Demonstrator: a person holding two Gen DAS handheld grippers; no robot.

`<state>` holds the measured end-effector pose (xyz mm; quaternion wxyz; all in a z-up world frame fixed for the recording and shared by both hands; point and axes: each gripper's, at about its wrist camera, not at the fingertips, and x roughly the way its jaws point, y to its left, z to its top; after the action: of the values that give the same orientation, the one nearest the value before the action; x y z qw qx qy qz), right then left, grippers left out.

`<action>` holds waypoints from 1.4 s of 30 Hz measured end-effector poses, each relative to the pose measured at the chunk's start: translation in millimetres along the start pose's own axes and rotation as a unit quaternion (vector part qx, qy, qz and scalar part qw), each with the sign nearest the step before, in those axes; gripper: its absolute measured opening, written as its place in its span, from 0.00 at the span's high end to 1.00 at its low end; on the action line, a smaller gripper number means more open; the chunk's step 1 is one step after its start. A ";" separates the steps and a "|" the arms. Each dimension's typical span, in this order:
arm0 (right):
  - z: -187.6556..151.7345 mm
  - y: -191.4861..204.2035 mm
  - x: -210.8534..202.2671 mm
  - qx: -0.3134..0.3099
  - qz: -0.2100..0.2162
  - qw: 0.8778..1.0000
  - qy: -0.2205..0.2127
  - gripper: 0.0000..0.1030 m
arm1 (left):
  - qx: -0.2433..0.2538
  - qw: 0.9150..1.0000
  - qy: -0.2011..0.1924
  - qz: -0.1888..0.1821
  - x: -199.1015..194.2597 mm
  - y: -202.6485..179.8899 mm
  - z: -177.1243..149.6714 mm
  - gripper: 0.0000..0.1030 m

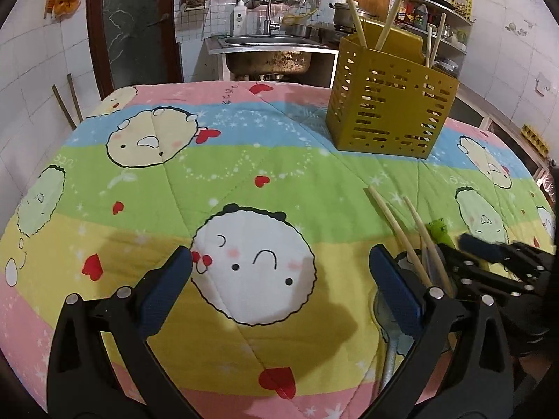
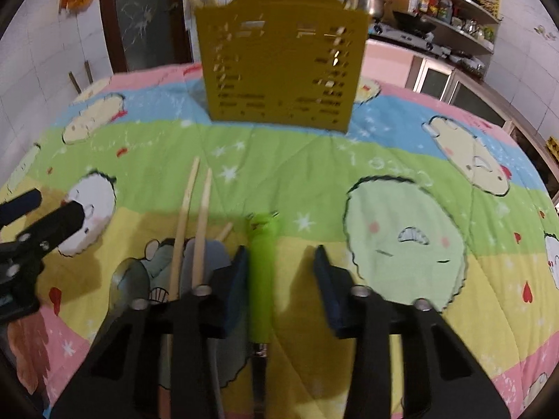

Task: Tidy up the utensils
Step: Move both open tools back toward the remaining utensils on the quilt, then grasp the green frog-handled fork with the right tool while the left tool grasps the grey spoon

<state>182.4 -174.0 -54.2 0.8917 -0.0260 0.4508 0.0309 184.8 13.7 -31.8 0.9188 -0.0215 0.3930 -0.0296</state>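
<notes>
A yellow slotted utensil holder point(image 1: 389, 104) stands at the far side of the cartoon-print tablecloth point(image 1: 209, 174), with several chopsticks upright in it; it also shows in the right wrist view point(image 2: 283, 56). Two loose chopsticks point(image 2: 194, 230), a metal spoon point(image 2: 131, 286) and a green frog-handled utensil point(image 2: 262, 272) lie on the cloth. My right gripper point(image 2: 279, 265) is open, its jaws either side of the green handle, left pad close to it. My left gripper point(image 1: 279, 265) is open and empty over the cloth, left of the chopsticks point(image 1: 401, 237) and spoon point(image 1: 387, 317).
A steel sink point(image 1: 269, 49) with hanging ladles stands behind the table. Shelves with bottles and pots point(image 2: 454, 10) line the right wall. A dark door point(image 1: 136, 21) is at the back left. The right gripper body point(image 1: 506, 272) sits at the right of the left wrist view.
</notes>
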 end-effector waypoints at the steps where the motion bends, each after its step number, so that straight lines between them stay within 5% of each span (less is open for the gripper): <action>1: -0.2 0.2 1.3 0.000 -0.003 1.000 -0.001 0.69 | 0.001 1.000 0.000 -0.002 -0.5 -1.3 -0.4 0.05; 4: 1.5 -2.7 -0.9 0.012 0.004 1.000 -0.007 0.84 | 0.005 1.000 -0.002 -0.006 -2.6 -5.7 -2.4 0.05; 24: -32.2 -57.4 -26.5 0.046 -0.015 0.999 -0.010 0.84 | 0.065 0.995 0.063 -0.034 16.2 -49.9 -33.3 0.08; 33: -26.3 -62.0 -24.5 0.057 -0.007 0.998 0.007 0.83 | 0.073 0.994 0.074 -0.035 21.6 -58.9 -28.6 0.27; 38: -20.7 -61.3 -23.0 0.056 -0.011 0.998 0.017 0.83 | 0.077 0.993 0.082 -0.044 22.4 -64.5 -24.3 0.50; 42: -19.5 -60.0 -17.0 0.058 -0.016 0.998 0.023 0.83 | 0.077 0.992 0.088 -0.053 23.6 -65.4 -21.8 0.59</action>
<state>161.4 -235.8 -51.0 0.8815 0.0176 0.4717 -0.0102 182.9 -53.6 -59.7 0.8769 0.0308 0.4668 -0.1102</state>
